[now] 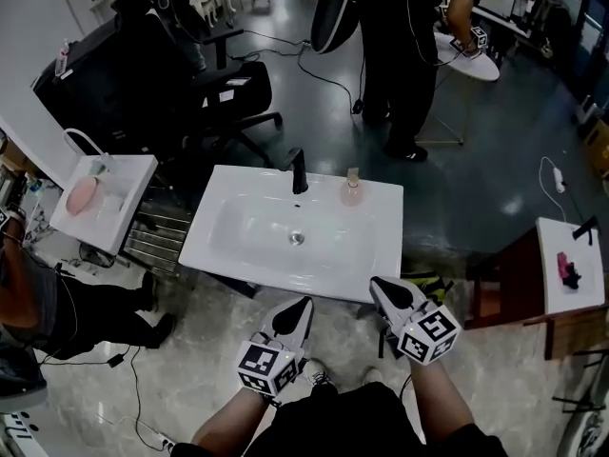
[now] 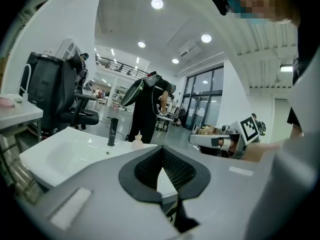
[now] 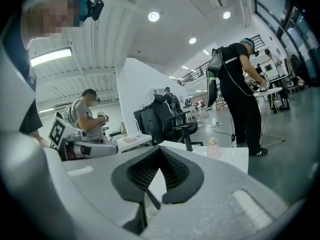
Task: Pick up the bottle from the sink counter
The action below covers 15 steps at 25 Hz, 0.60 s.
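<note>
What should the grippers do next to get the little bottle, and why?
Probably open the right gripper first. Its jaws are shut with nothing in them, and the bottle stands untouched across the sink, right of the faucet, on that gripper's side.

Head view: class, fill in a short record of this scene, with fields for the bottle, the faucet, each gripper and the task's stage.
bottle: upright on the sink counter, right of the faucet, untouched
faucet: black, at the middle of the counter's back edge
left gripper: shut, empty, by the counter's near edge
right gripper: shut, empty, by the near edge, on the bottle's side
task stage: bottle not yet picked up
</note>
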Motion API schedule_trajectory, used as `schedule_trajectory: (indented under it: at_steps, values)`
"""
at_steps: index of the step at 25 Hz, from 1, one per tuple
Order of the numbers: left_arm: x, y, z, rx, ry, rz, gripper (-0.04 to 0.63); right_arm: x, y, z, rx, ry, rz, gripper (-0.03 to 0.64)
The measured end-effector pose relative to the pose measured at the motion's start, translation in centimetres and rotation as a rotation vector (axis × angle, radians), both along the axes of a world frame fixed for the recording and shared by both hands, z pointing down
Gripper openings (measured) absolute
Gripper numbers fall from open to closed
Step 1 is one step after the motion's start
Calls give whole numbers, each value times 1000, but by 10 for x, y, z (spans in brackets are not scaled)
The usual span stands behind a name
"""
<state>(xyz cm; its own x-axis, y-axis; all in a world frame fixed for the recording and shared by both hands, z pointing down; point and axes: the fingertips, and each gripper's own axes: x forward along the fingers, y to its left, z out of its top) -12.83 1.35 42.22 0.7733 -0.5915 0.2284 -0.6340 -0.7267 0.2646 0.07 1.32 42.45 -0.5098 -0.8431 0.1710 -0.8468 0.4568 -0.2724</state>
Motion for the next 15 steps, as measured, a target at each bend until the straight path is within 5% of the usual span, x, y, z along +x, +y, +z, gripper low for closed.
schedule_trajectory:
  at_steps: [15]
  values:
    - [3, -32, -6, 19, 13, 14, 3, 0, -53, -5, 30, 26, -2, 0]
